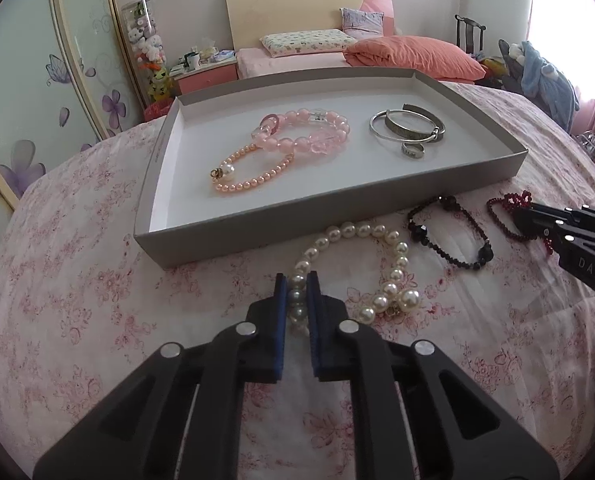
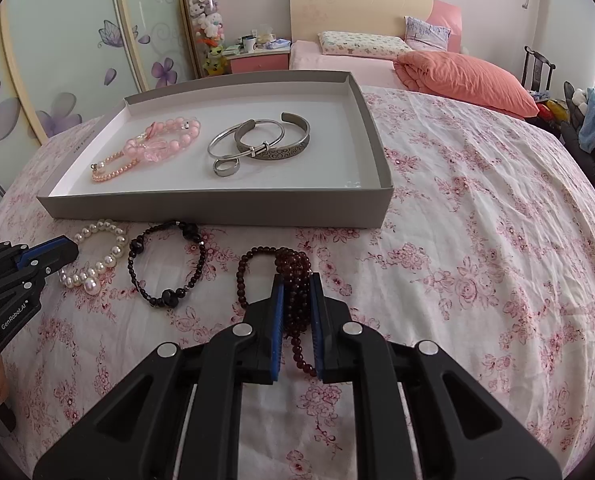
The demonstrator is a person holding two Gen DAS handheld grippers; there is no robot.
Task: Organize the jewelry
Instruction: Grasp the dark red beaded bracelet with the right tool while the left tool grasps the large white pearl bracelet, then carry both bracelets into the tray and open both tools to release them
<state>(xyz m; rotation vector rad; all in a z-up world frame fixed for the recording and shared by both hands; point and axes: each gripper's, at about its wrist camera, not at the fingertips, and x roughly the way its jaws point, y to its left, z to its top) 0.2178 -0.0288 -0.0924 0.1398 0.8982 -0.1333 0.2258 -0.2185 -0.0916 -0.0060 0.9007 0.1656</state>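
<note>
The white pearl bead bracelet [image 1: 361, 268] lies on the pink floral bedspread [image 1: 97, 300], just in front of the shallow grey cardboard tray [image 1: 337, 204]. My left gripper [image 1: 296, 280] has its blue-padded fingers [image 1: 281, 300] closed on the near strand of that bracelet. To its right lies the black faceted bead bracelet [image 1: 449, 236], untouched. Further right, my right gripper [image 2: 296, 280] has its fingers [image 2: 278, 304] clamped on the bunched dark red garnet bead bracelet [image 2: 293, 276], one loop of which trails onto the bedspread. Inside the tray, at the left, rest a pink glass bead bracelet [image 1: 317, 132] and a small peach pearl bracelet [image 1: 253, 172], overlapping. At the right sit two silver bangles [image 1: 409, 124] and a silver ring [image 1: 412, 152], touching.
</note>
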